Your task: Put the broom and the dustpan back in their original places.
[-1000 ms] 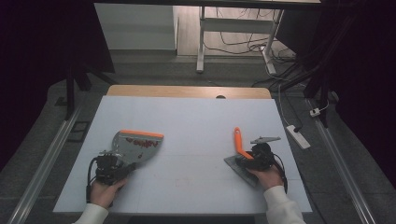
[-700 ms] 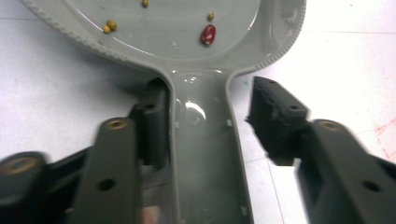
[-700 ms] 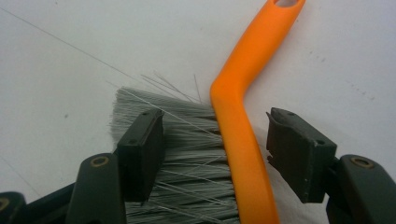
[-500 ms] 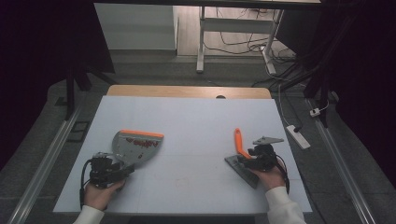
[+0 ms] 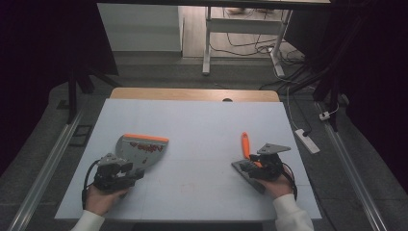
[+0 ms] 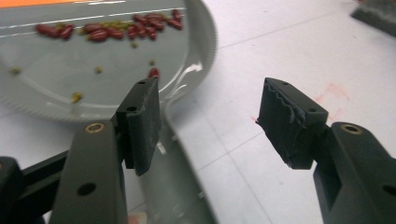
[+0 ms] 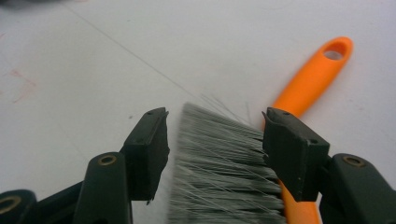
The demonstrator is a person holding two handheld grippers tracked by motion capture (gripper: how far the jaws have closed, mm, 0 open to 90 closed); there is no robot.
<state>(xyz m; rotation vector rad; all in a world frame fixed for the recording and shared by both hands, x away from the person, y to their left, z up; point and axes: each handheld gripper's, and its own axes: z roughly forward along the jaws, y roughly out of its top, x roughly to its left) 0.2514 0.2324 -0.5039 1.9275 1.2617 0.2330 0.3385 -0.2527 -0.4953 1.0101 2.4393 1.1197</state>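
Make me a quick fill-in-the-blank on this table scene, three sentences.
1. The beans lie in the grey ____ at the left gripper.
2. The brush has an ____ handle.
3. The brush's grey ____ lie between the right gripper's open jaws.

Missing words: dustpan; orange; bristles

No text, label, brand, number or sign could be read in any of the views. The dustpan, the brush and the table bore plain surfaces without legible print.
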